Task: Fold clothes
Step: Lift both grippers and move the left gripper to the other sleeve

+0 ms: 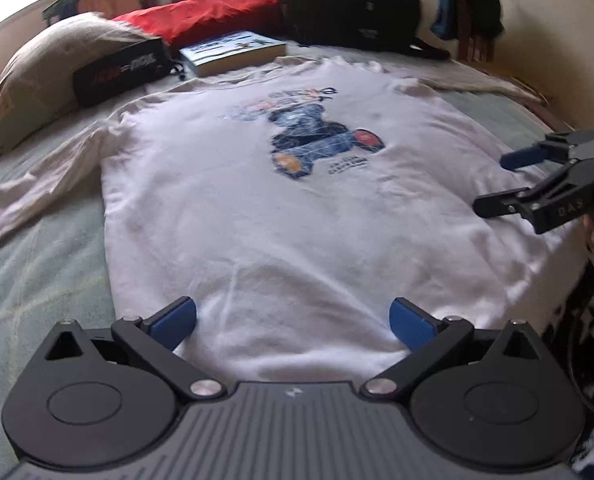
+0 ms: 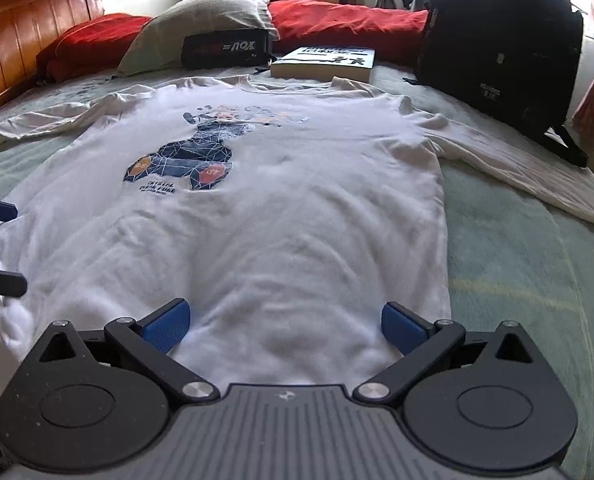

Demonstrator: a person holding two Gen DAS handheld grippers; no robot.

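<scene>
White cotton long-sleeved shirt (image 1: pixel 281 200), flat on the bed (image 1: pixel 37 264), soft and limp: left gripper (image 1: pixel 293 322) and right gripper (image 2: pixel 285 326), both spread, best pinch hem near bed's edge.

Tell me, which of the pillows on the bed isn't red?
The grey pillow leaning at the head of the bed, between two red pillows. A black pouch lies against it.
</scene>
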